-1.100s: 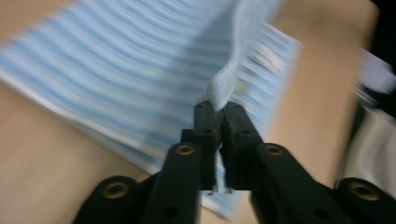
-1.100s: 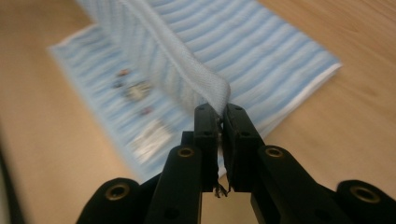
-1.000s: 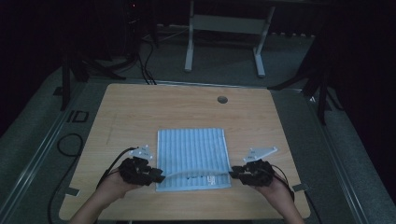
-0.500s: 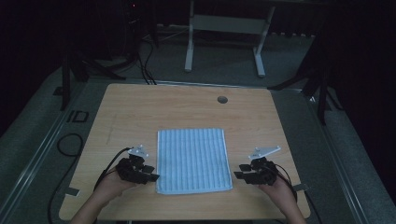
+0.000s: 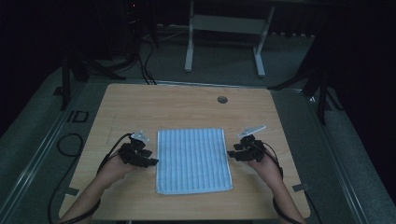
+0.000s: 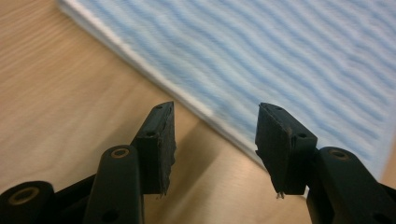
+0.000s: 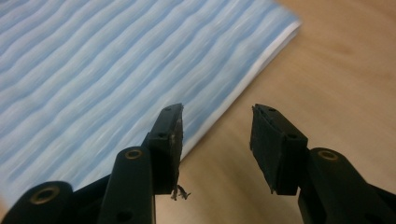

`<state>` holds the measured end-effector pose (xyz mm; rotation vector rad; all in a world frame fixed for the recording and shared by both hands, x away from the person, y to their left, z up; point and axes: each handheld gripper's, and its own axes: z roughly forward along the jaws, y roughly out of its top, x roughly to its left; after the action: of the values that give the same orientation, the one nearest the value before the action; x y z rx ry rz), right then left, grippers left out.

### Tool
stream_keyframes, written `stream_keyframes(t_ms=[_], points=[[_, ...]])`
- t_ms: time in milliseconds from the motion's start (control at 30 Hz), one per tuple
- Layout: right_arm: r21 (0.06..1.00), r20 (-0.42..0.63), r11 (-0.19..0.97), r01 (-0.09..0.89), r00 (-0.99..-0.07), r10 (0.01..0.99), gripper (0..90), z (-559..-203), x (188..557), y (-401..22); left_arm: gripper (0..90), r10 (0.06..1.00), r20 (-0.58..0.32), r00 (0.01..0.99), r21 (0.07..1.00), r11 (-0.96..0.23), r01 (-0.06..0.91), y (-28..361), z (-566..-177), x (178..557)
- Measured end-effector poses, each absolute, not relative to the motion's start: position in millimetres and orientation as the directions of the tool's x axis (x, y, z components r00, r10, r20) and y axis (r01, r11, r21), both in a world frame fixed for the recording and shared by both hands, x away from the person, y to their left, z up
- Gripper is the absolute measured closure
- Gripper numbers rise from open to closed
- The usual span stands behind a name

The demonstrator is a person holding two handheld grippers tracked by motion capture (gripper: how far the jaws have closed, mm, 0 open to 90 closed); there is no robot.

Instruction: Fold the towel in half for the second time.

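A blue-and-white striped cloth (image 5: pixel 194 160) lies flat and folded on the wooden table (image 5: pixel 187 107), toward its near side. My left gripper (image 5: pixel 149 161) rests just off the cloth's left edge, and its jaws have just been opening. In the left gripper view the left gripper (image 6: pixel 215 112) stands open with the cloth (image 6: pixel 280 56) and its edge just ahead of the gap, untouched by the pads. My right gripper (image 5: pixel 232 155) sits at the cloth's right edge, its jaws also just opened. The right gripper (image 7: pixel 216 111) is open over bare wood beside the cloth (image 7: pixel 93 70).
A round cable hole (image 5: pixel 222 99) sits near the table's far edge. A grey metal stand (image 5: pixel 224 28) is on the floor behind the table. Black cables (image 5: pixel 70 140) trail along the floor at the left.
Both grippers have let go of the cloth's near corners, opened, and drawn outward to its left and right edges. The cloth now lies flat.
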<state>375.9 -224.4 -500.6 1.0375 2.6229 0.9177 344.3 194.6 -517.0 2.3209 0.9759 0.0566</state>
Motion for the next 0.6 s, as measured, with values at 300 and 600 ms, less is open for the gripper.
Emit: stream_keyframes(t_ms=[300, 600], points=[[0.595, 0.039, 0.573, 0.564, -0.732, 0.680, 52.0, -490, 421, -214, 47.3, 0.714, -0.147, 0.685, 0.544, -0.520, 0.658, 195, -522, 378], [0.579, 0.059, 0.553, 0.600, -0.707, 0.705, 54.3, -491, 468, -201, 45.0, 0.756, -0.090, 0.649, 0.546, -0.507, 0.667, 187, -516, 415]])
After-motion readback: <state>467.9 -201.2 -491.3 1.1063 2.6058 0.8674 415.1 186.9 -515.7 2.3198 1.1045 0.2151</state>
